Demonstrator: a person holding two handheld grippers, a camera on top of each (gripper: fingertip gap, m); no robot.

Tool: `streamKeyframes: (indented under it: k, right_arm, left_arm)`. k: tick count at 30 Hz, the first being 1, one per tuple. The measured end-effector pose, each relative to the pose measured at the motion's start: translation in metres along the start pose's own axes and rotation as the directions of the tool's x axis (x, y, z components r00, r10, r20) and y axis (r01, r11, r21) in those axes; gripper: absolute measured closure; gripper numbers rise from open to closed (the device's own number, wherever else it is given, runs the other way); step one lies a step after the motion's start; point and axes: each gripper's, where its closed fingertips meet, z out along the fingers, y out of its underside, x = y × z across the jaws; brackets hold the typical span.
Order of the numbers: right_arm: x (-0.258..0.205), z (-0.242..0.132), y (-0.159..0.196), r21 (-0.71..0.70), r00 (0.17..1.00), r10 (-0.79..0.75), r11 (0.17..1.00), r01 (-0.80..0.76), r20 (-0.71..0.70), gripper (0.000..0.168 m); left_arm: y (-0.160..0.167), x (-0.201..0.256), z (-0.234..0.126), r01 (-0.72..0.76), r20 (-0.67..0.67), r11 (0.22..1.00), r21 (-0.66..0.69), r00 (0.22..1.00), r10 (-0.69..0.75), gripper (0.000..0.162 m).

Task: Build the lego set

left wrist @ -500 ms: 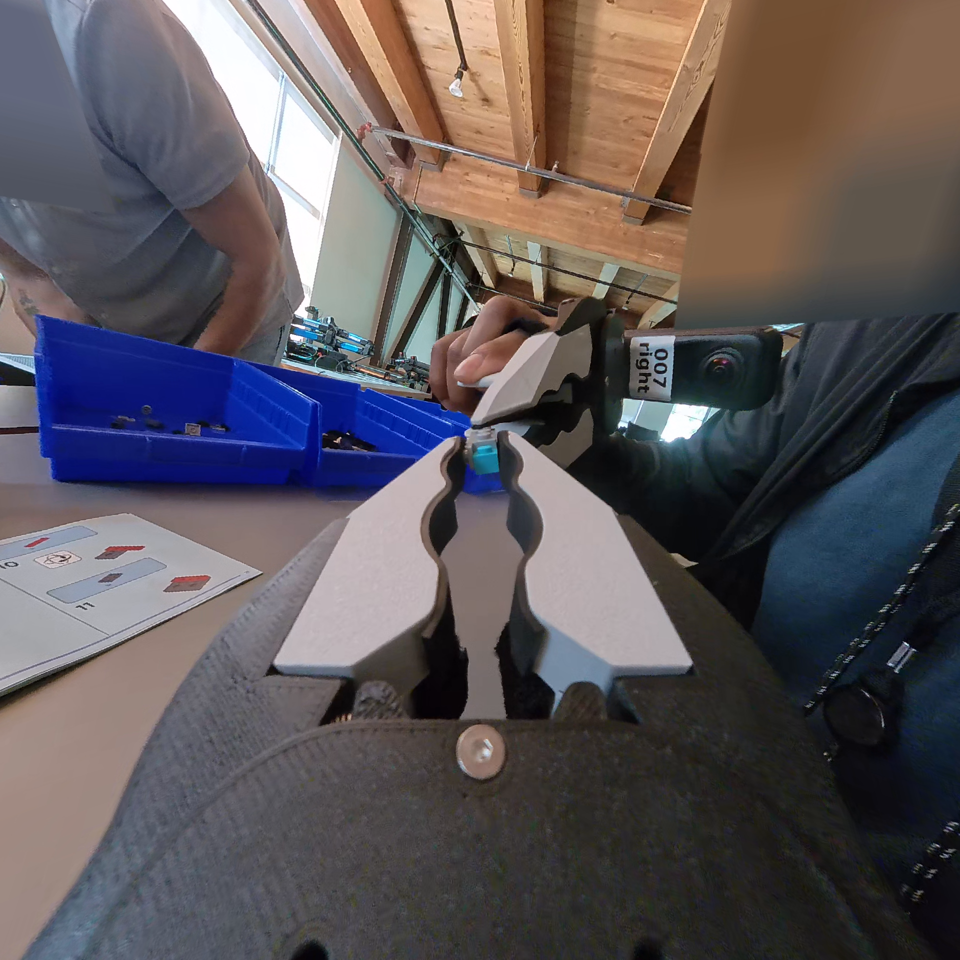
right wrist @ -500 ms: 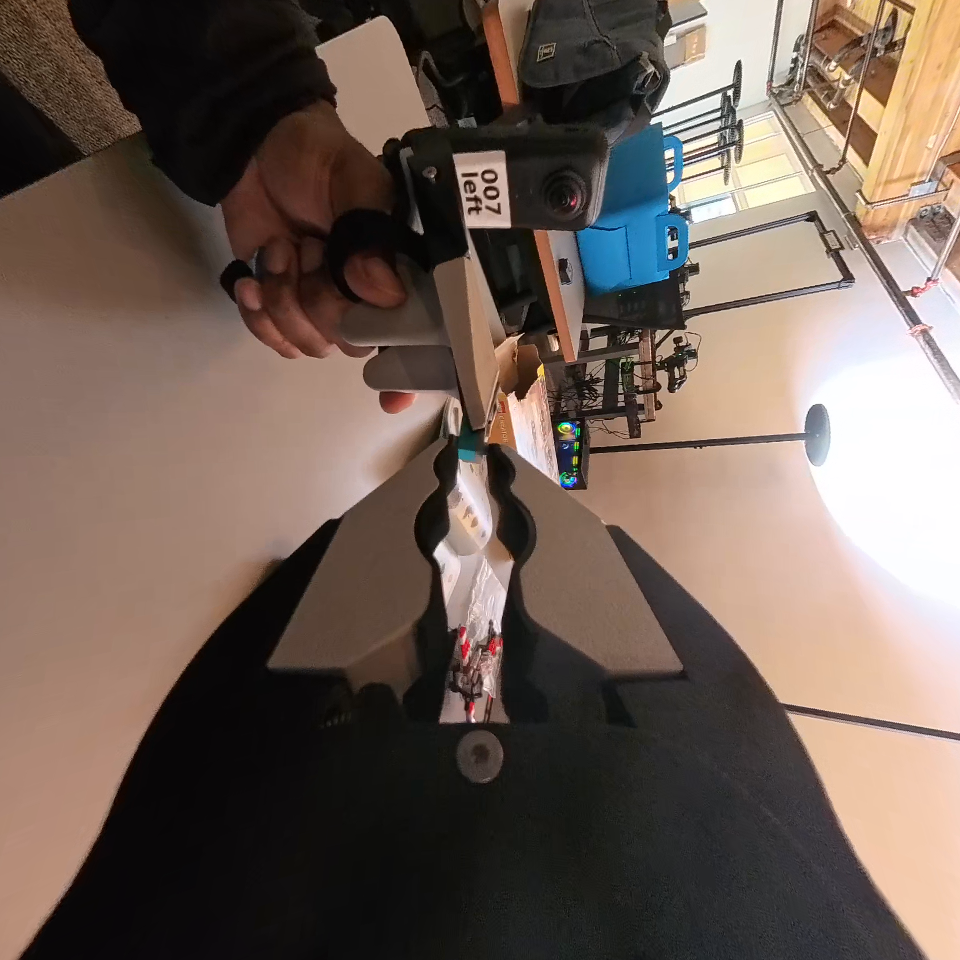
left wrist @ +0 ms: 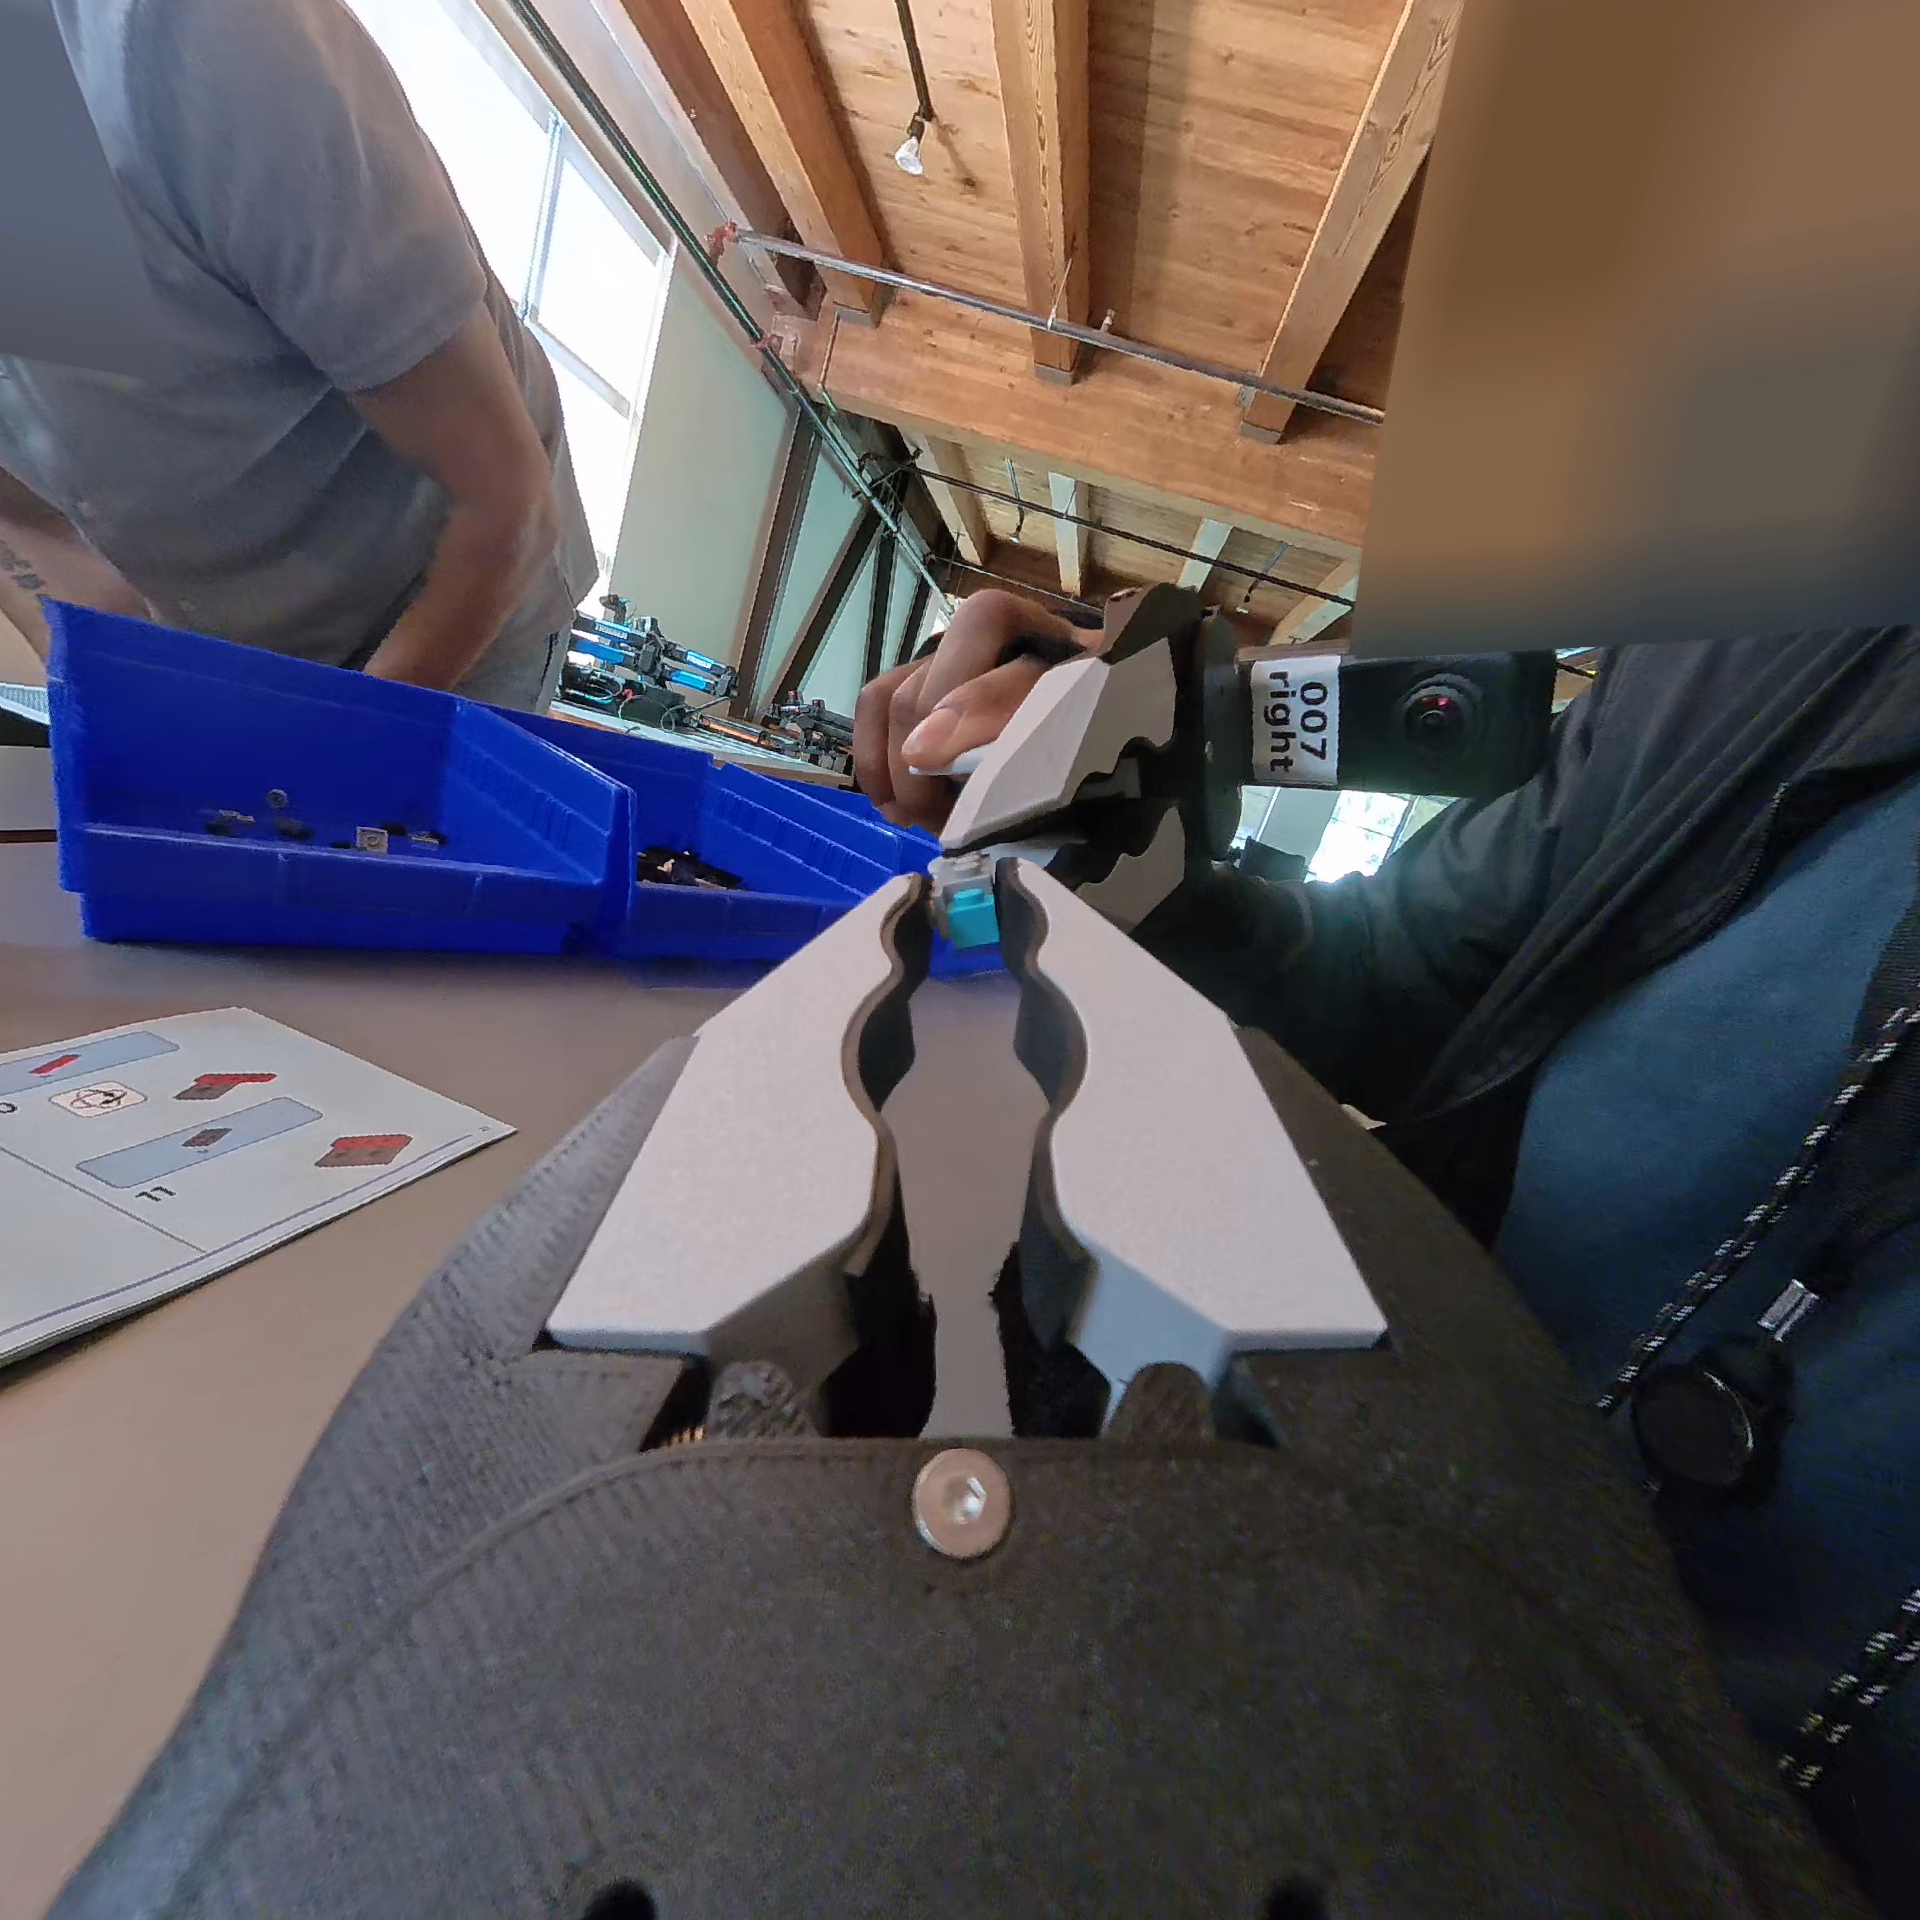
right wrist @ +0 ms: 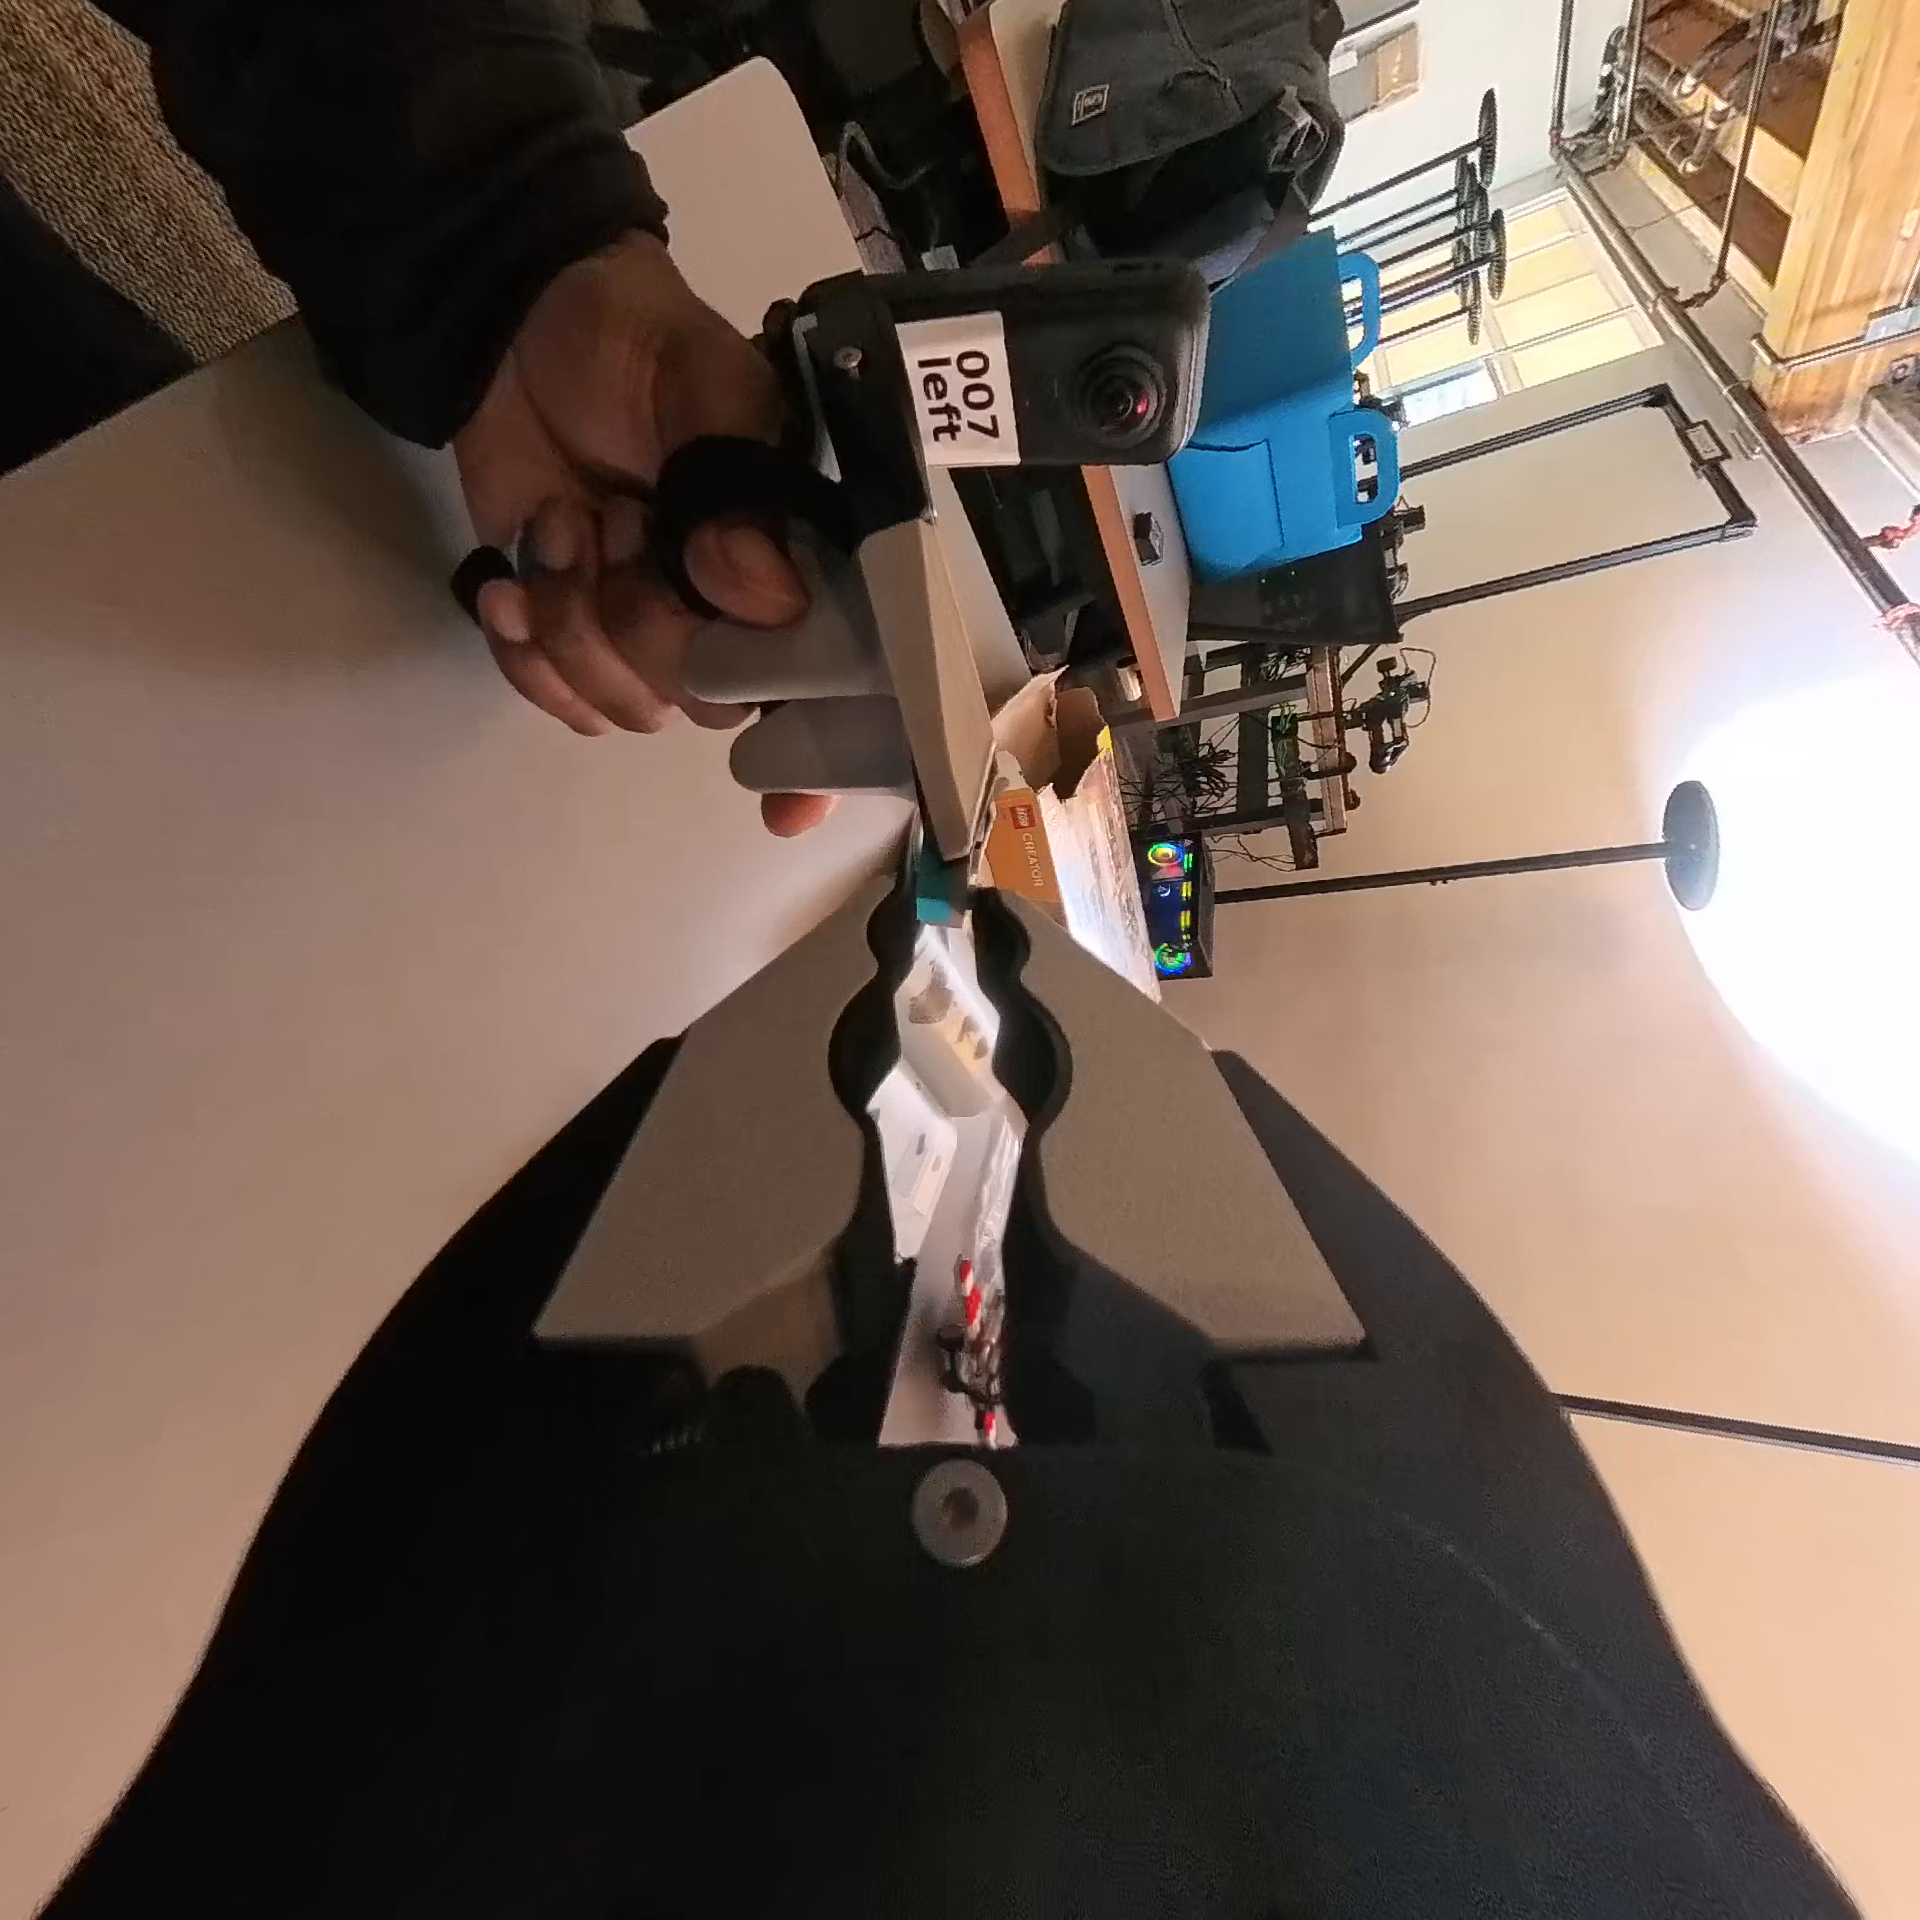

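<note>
1. The left gripper (left wrist: 958, 902) has its fingers closed down to a narrow gap on a small teal lego brick (left wrist: 971, 918) with a light grey plate (left wrist: 961, 869) on top, held in the air above the bench (left wrist: 260, 1434).
2. The right gripper (left wrist: 987, 834) meets it from above, fingers nearly together on the grey plate; whether it truly grips or only presses, I cannot tell.
3. Risk: both hold by the very fingertips. An off-axis push could twist the brick out of the left fingers and drop it onto the bench.
4. Risk: misaligned studs would leave the plate tilted, half seated.
5. The blue parts bins (left wrist: 312, 831) and instruction sheet (left wrist: 187, 1153) lie well apart, behind.
</note>
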Motion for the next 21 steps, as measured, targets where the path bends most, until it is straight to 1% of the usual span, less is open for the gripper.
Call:
streamKeyframes:
  k: [3, 5, 6, 7, 8, 10, 12, 13, 15, 18, 21]
  right_arm:
    - [0.001, 0.001, 0.000, 0.012, 1.000, 0.009, 1.000, -0.009, -0.024, 0.156]
    - [0.005, 0.002, 0.002, 0.037, 0.996, 0.062, 0.998, -0.059, -0.071, 0.156]
    - [0.005, 0.003, 0.007, 0.031, 0.991, 0.096, 0.995, -0.094, -0.090, 0.152]
    - [0.005, 0.002, 0.012, 0.026, 0.985, 0.141, 0.990, -0.139, -0.103, 0.147]
    - [0.002, 0.000, 0.017, 0.028, 0.974, 0.205, 0.979, -0.203, -0.098, 0.145]
    - [-0.009, -0.002, 0.030, 0.024, 0.932, 0.354, 0.935, -0.353, -0.076, 0.140]
    - [-0.015, -0.006, 0.032, 0.076, 0.881, 0.466, 0.884, -0.461, -0.078, 0.140]
    - [-0.014, -0.009, 0.029, 0.111, 0.862, 0.498, 0.865, -0.488, -0.092, 0.140]
    - [-0.014, -0.012, 0.024, 0.141, 0.861, 0.493, 0.868, -0.476, -0.124, 0.141]
    - [-0.019, -0.008, 0.019, 0.123, 0.886, 0.441, 0.896, -0.427, -0.143, 0.141]
    - [-0.023, -0.003, 0.020, 0.119, 0.873, 0.471, 0.881, -0.458, -0.129, 0.141]
  left_arm:
    - [-0.001, -0.001, -0.001, 0.003, 0.001, 1.000, 0.008, 1.000, -0.003, 0.150]
    - [-0.005, -0.003, -0.001, 0.005, 0.009, 1.000, 0.027, 1.000, -0.006, 0.150]
    - [-0.005, -0.006, -0.001, 0.001, 0.030, 1.000, 0.027, 1.000, -0.002, 0.150]
    - [-0.004, -0.008, -0.002, -0.001, 0.043, 1.000, 0.028, 0.999, 0.000, 0.151]
    - [-0.004, -0.009, -0.003, 0.002, 0.048, 1.000, 0.029, 0.999, -0.003, 0.151]
    - [-0.002, -0.012, -0.004, 0.000, 0.061, 1.000, 0.015, 0.998, -0.001, 0.151]
    - [0.004, -0.013, -0.003, -0.005, 0.060, 1.000, -0.019, 0.998, 0.006, 0.150]
    - [0.007, -0.013, -0.002, -0.002, 0.058, 0.999, -0.038, 0.998, 0.004, 0.150]
    - [0.014, -0.014, 0.001, 0.012, 0.055, 0.998, -0.067, 0.998, -0.009, 0.150]
    - [0.021, -0.011, 0.005, 0.030, 0.036, 0.995, -0.092, 0.999, -0.027, 0.151]
    - [0.026, -0.007, 0.009, 0.000, 0.022, 0.992, -0.123, 1.000, 0.002, 0.150]
